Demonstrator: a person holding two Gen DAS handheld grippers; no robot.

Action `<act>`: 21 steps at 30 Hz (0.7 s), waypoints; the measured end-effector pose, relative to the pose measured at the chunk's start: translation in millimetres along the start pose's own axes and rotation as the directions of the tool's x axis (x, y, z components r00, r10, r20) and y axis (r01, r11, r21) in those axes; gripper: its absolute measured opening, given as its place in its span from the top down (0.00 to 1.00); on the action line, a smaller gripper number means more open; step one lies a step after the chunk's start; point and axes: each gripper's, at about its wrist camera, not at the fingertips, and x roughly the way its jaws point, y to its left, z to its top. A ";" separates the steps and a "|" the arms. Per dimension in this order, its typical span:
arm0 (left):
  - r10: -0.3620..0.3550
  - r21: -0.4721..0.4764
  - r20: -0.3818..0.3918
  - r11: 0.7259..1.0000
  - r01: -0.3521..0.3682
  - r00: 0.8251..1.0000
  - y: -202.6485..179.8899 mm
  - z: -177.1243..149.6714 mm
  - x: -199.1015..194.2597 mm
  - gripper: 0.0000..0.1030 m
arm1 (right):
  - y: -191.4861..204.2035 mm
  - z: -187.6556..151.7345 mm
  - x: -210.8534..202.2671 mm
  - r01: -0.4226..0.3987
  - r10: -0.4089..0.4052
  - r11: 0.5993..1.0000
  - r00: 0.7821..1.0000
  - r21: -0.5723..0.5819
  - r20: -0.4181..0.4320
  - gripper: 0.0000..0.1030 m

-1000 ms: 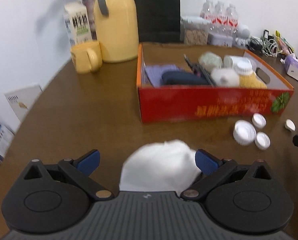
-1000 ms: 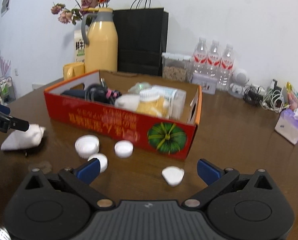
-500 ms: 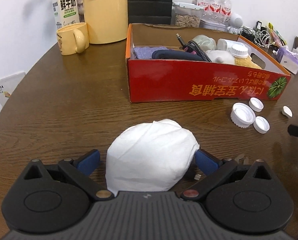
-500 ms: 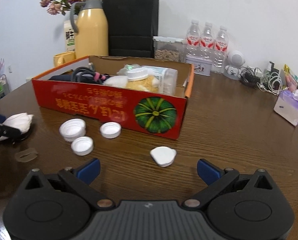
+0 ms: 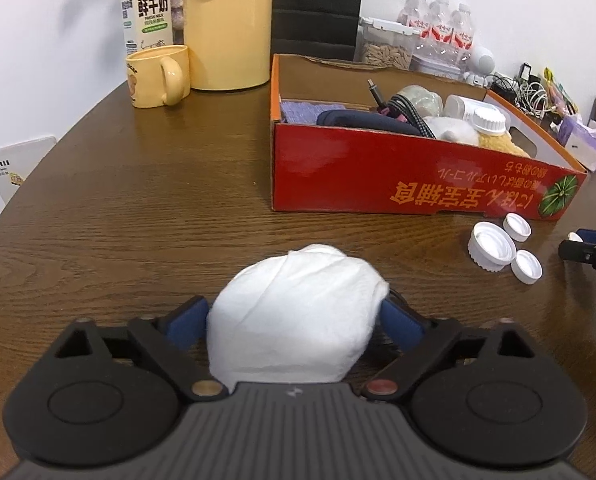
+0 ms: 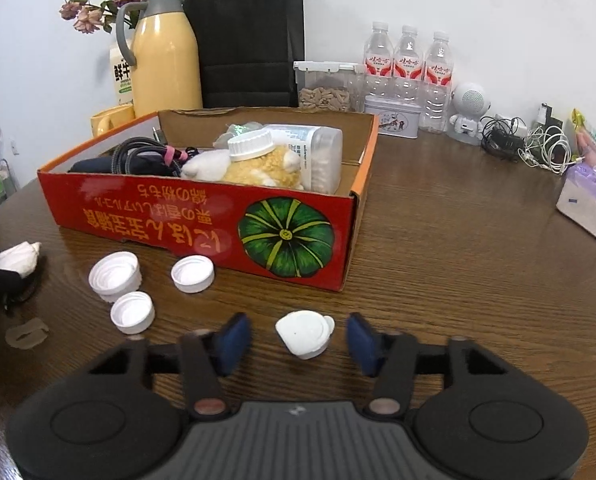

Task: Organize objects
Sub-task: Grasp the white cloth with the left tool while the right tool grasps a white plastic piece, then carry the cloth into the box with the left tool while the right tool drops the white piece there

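A soft white wad of cloth (image 5: 293, 328) lies on the brown table (image 5: 137, 220) between the fingers of my left gripper (image 5: 293, 322). Its jaws are closing and the blue pads (image 5: 185, 322) meet both sides of the wad. In the right wrist view a small white spouted cap (image 6: 304, 334) lies between the fingers of my right gripper (image 6: 298, 340). Those jaws are closing too, with a gap still showing on each side of the cap. Three round white lids (image 6: 115, 276) lie left of it, before the red cardboard box (image 6: 201, 224) full of items.
Behind the box stand a yellow jug (image 5: 227, 20), a yellow mug (image 5: 157, 76), a milk carton (image 5: 147, 8), a black bag (image 6: 245, 36), water bottles (image 6: 408, 64) and a tangle of cables (image 6: 538, 148). A tissue pack (image 6: 588, 200) lies at the right. A clear plastic scrap (image 6: 25, 332) lies near the lids.
Both grippers' jaws have narrowed: the left pads have come in against the white wad, the right pads have come in toward the spouted cap. The right gripper has moved closer to the cap.
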 end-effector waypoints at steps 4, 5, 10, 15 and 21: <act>0.006 -0.033 0.014 0.999 -0.006 1.000 3.0 -2.4 -5.5 0.20 | 0.7 0.0 -1.3 -0.007 0.007 1.000 1.000 0.003 0.005 0.73; 0.003 -0.036 0.018 0.999 -0.002 1.000 3.3 -2.9 -7.4 0.23 | 0.9 -0.1 -2.2 -0.010 0.010 1.000 1.000 0.004 0.007 0.73; 0.012 -0.038 0.059 0.999 -0.010 0.998 2.0 -1.9 -22.1 0.29 | 2.5 -1.3 -6.3 -0.016 0.016 1.000 1.000 -0.002 0.016 0.73; 0.025 -0.036 0.108 0.999 -0.022 0.994 0.3 8.6 -37.3 0.29 | 5.4 3.2 -16.2 -0.020 0.021 1.000 0.999 -0.013 0.050 0.73; 0.013 -0.021 0.197 1.000 -0.009 0.980 -9.2 33.3 -55.5 0.29 | 10.8 13.4 -27.6 -0.031 0.035 0.999 0.995 -0.036 0.098 0.73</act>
